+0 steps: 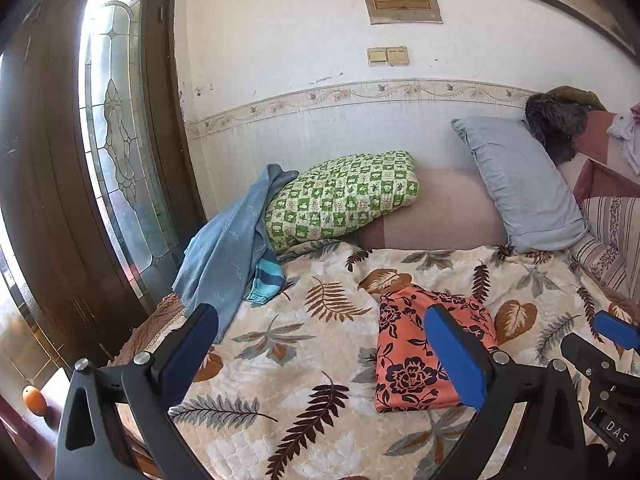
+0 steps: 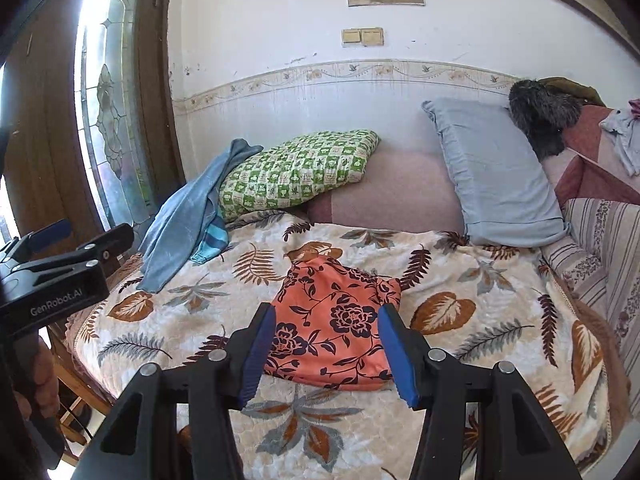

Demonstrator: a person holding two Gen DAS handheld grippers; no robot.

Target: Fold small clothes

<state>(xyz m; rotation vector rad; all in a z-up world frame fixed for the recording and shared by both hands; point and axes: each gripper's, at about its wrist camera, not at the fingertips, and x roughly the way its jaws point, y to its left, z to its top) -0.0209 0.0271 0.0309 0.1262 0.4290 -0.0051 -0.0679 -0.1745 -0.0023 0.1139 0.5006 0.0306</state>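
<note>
At lower frame of the left wrist view, noted left gripper (image 1: pixel 320 344) spread wide, nothing between its pads. Noted right gripper (image 2: pixel 326 350) half spread in its own view, also empty, clear above the bed. Found orange floral garment (image 2: pixel 334 320) at centre frame, already folded on the leaf-print bedspread (image 2: pixel 460 280). Judged light, soft, limp; best pinched at an edge or corner. Recorded blue garment (image 1: pixel 228 248) at left beside green checked pillow (image 1: pixel 344 196), well apart; grey pillow (image 1: pixel 520 184) upper right. Nothing obstructing.
</note>
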